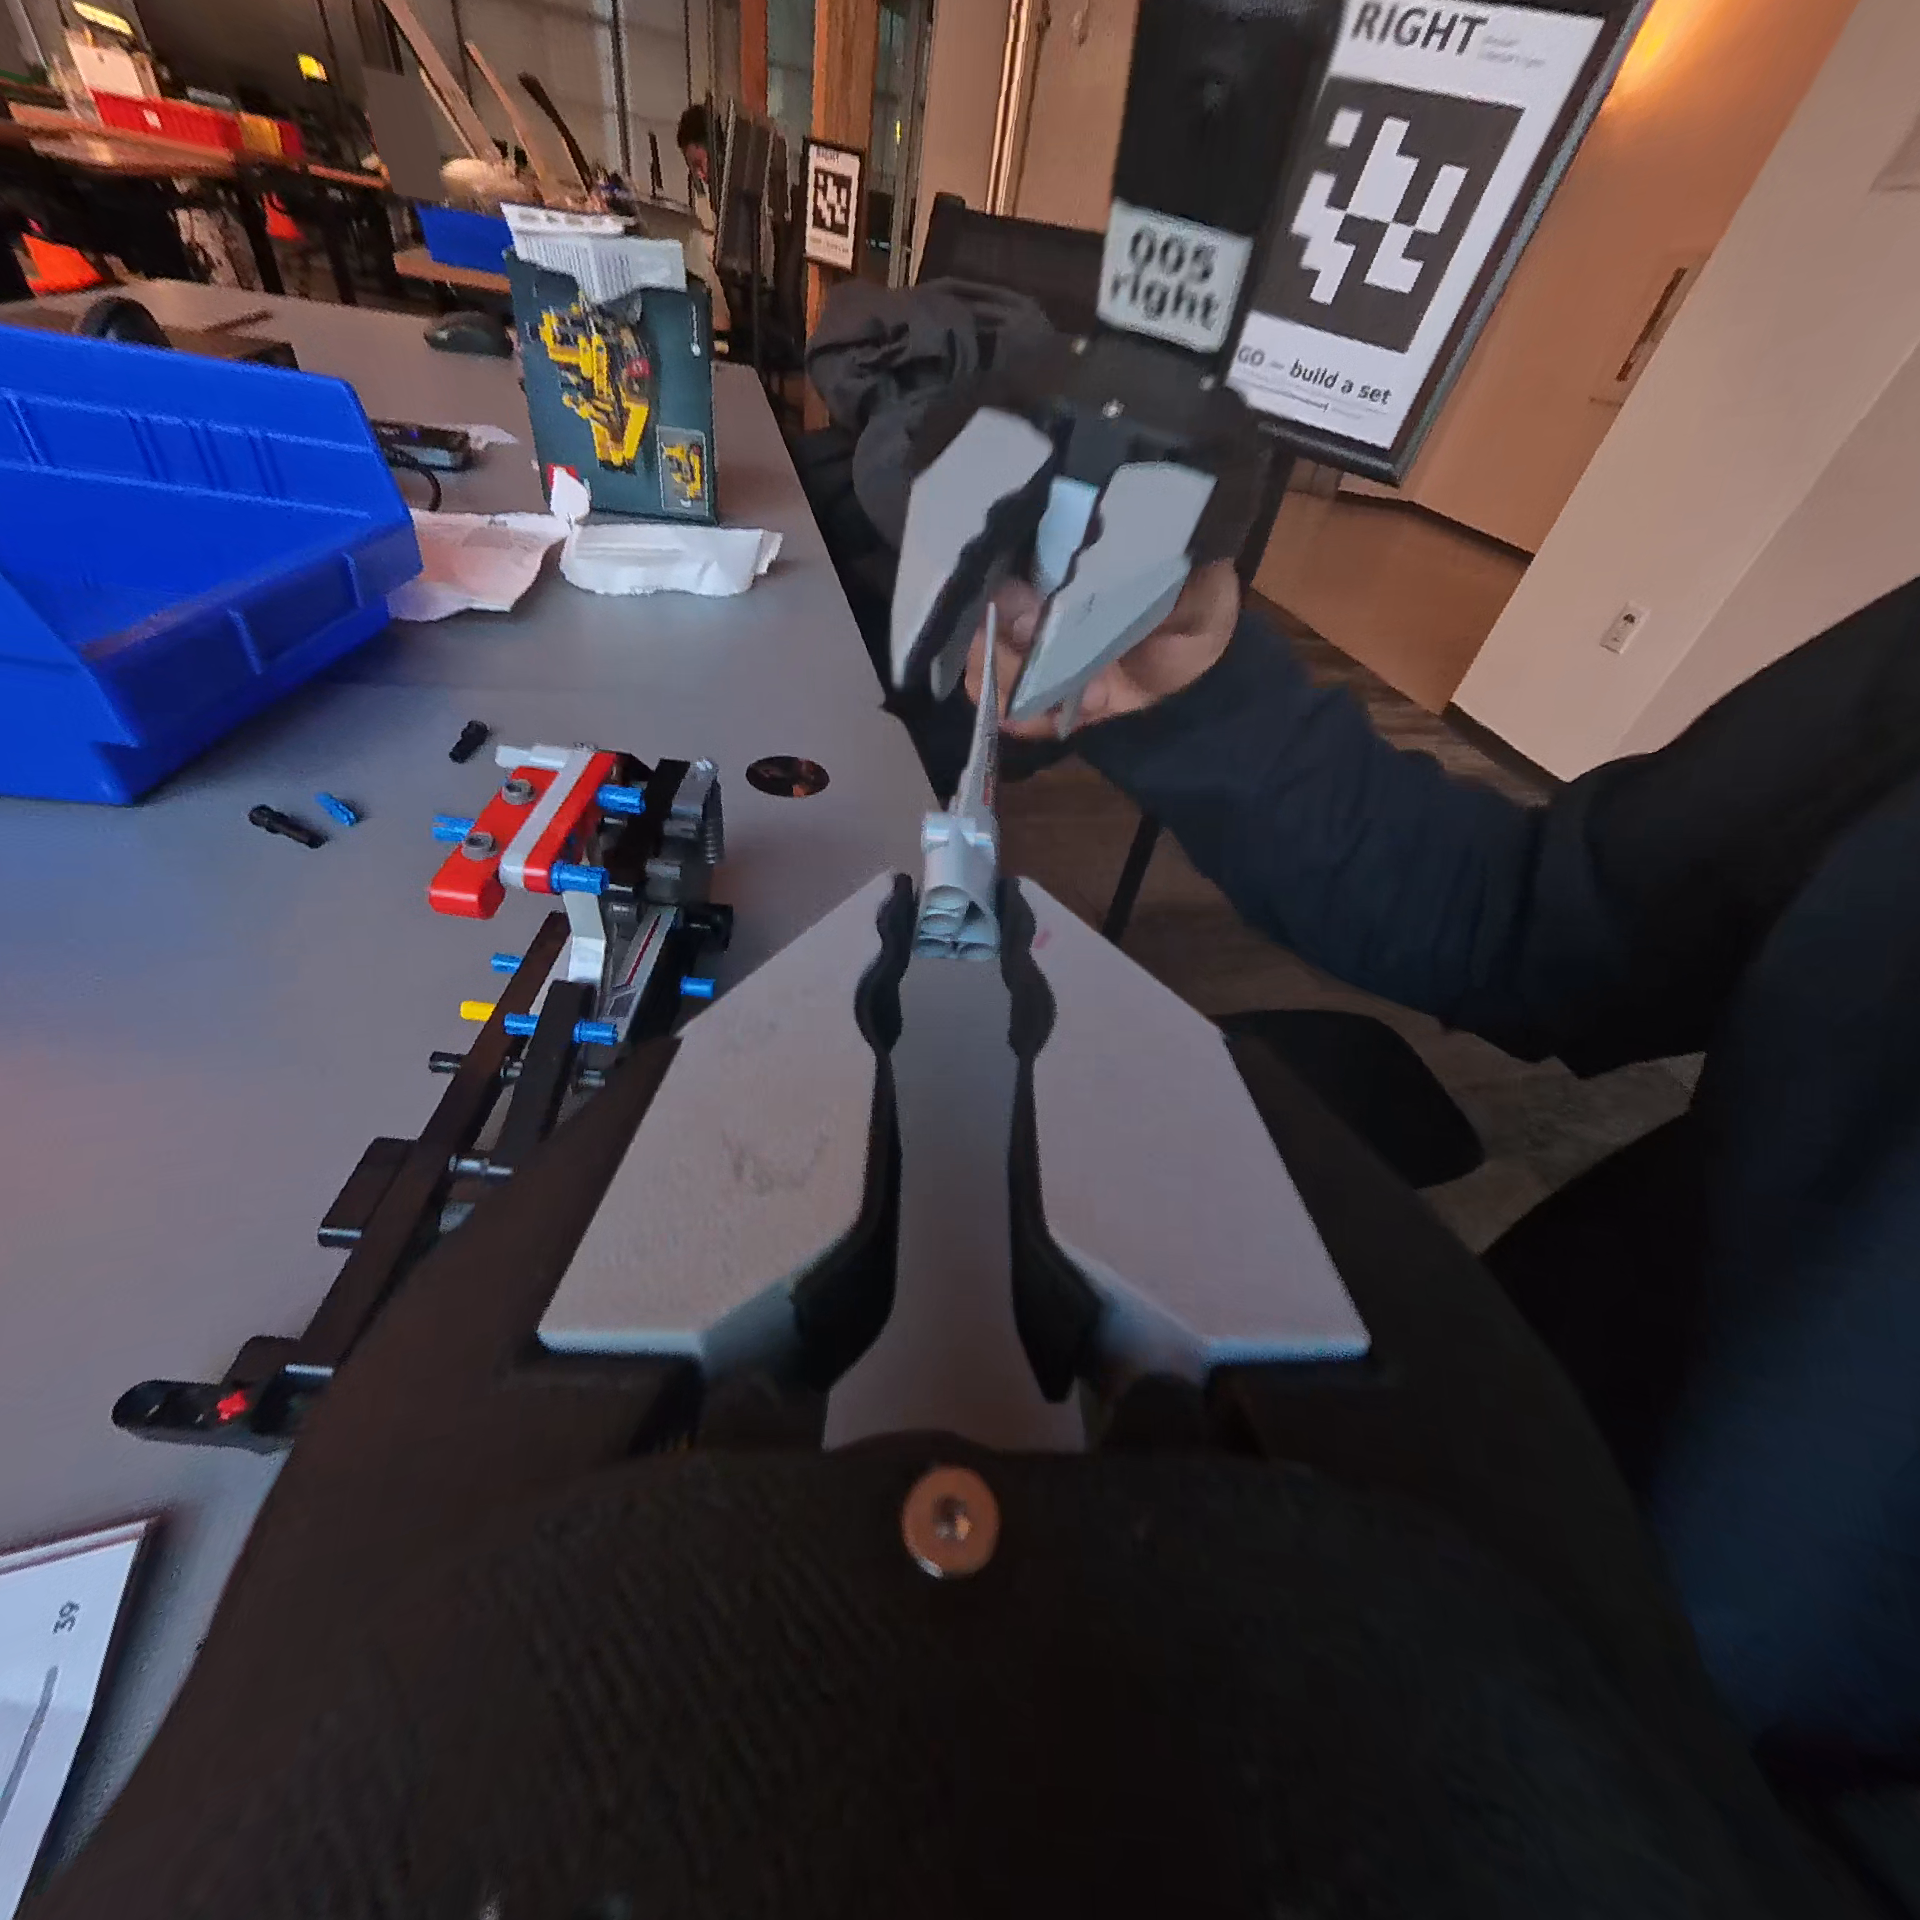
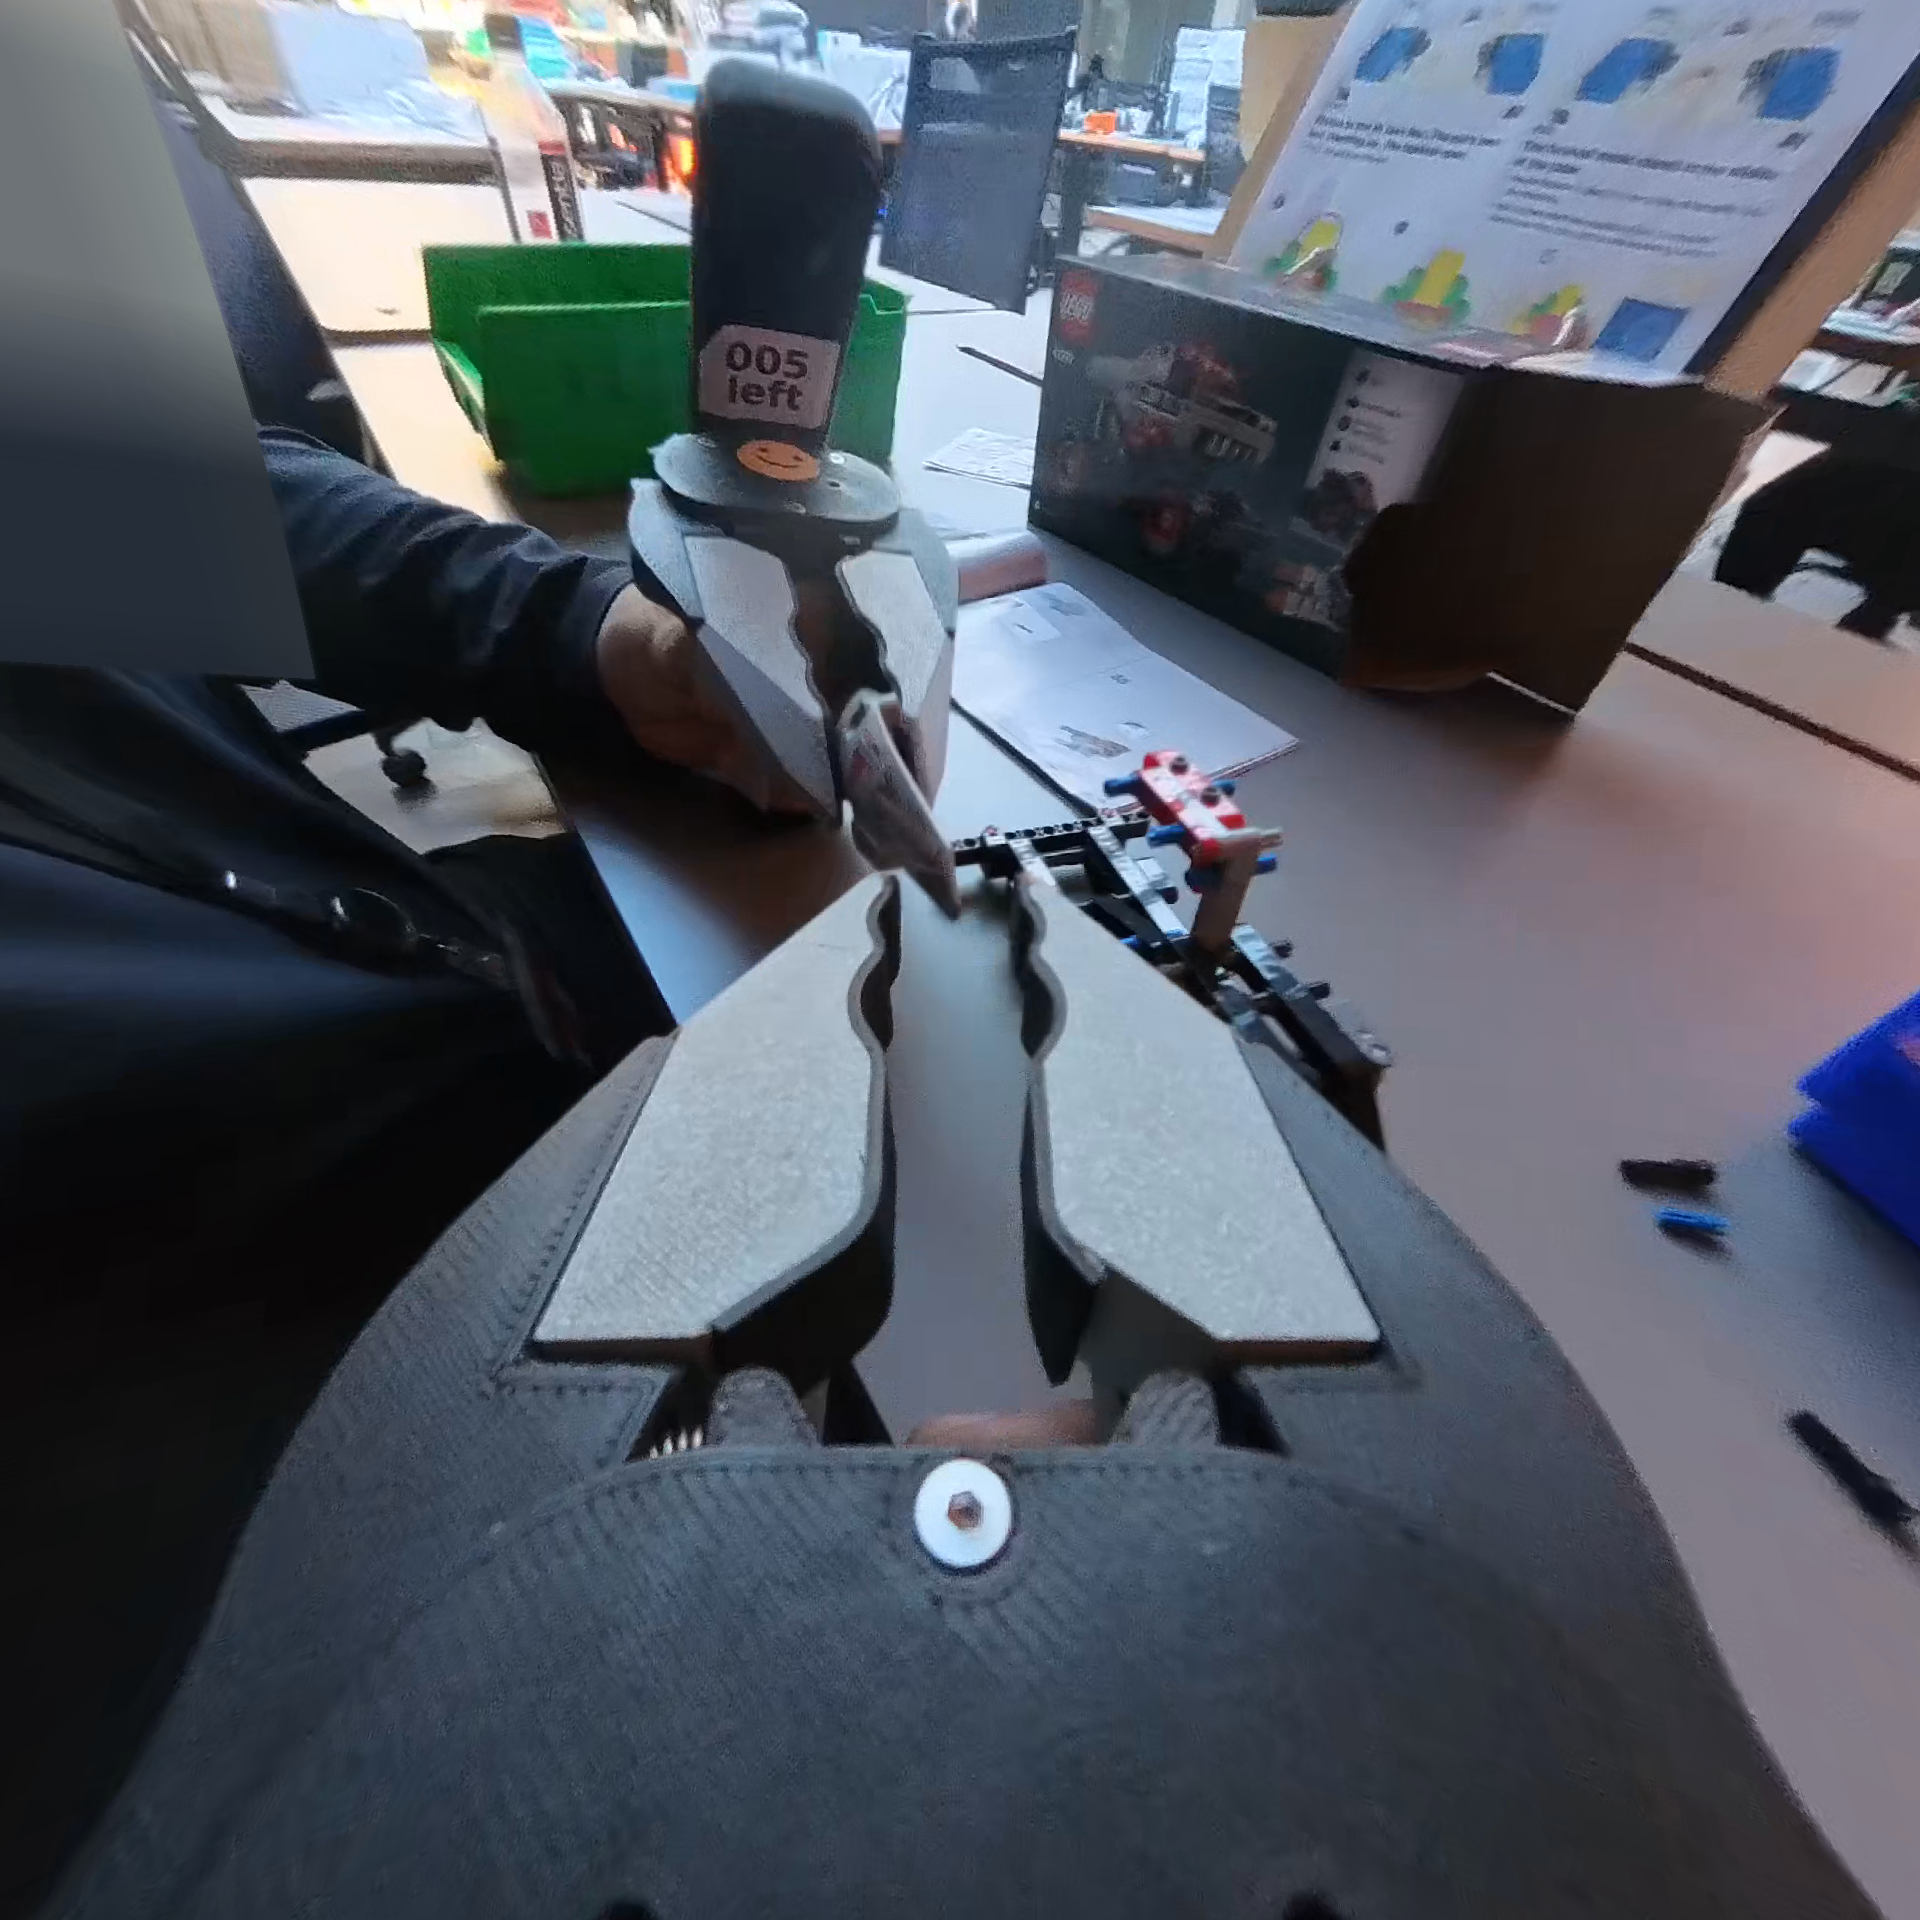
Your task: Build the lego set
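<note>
My left gripper (image 1: 958,904) is shut on a long pale grey Lego panel piece (image 1: 961,862), held by its thick end above the table's right edge. The piece tapers toward my right gripper (image 1: 987,665), which faces it. In the right wrist view my right gripper (image 2: 956,894) is open, and the thin tip of the piece (image 2: 894,800) reaches in between its fingertips. The left gripper (image 2: 873,727) shows opposite. The partly built Lego model (image 1: 582,862), a black frame with red, white and blue parts, lies on the grey table, left of my left gripper; it also shows in the right wrist view (image 2: 1174,862).
A blue bin (image 1: 156,561) stands at the left, with loose black pins (image 1: 286,824) and a blue pin (image 1: 335,807) near it. A Lego box (image 2: 1247,468), a green bin (image 2: 582,353) and an open booklet (image 2: 1101,675) lie behind the model. A framed marker sign (image 1: 1392,208) stands behind my right gripper. About 4 centimetres separates my left fingertips from my right.
</note>
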{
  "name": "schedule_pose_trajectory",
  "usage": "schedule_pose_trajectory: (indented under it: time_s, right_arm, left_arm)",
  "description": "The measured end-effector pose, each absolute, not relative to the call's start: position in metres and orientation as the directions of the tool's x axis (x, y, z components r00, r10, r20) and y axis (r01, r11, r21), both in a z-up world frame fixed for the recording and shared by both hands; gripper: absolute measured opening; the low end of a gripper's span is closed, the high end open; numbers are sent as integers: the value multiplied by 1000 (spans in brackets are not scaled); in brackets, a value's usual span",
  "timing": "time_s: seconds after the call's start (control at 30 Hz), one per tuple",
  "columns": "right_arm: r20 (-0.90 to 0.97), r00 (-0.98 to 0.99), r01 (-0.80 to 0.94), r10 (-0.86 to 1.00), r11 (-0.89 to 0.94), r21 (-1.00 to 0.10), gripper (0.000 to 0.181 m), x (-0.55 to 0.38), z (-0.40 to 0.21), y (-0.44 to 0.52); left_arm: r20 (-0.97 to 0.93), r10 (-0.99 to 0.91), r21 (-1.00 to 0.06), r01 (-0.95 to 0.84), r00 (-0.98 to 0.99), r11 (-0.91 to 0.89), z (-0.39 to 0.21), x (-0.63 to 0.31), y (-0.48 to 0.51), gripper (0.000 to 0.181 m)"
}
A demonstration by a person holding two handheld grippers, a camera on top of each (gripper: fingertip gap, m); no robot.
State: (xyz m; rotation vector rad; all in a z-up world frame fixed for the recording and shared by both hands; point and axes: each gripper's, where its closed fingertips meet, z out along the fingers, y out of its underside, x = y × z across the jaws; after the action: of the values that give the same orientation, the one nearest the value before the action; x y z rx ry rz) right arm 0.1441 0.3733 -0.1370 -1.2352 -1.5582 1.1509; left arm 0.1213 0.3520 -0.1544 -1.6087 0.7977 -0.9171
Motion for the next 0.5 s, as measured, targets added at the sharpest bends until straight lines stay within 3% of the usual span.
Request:
schedule_pose_trajectory:
  time_s: [0.13, 0.3, 0.5]
  right_arm:
    - [128, -203, 276, 971, 182, -944, 18, 142, -128, 365]
    - [181, -247, 405, 952, 271, -873, 5, 132, -150, 358]
    - [120, -270, 410, 955, 227, -883, 4, 126, -158, 354]
  left_arm:
    - [180, -857, -965, -82, 483, -249, -162, 123, 353, 14]
    - [125, -860, -965, -142, 495, -222, -167, 125, 351, 14]
    - [61, -852, -966, -185, 520, -182, -169, 124, 352, 14]
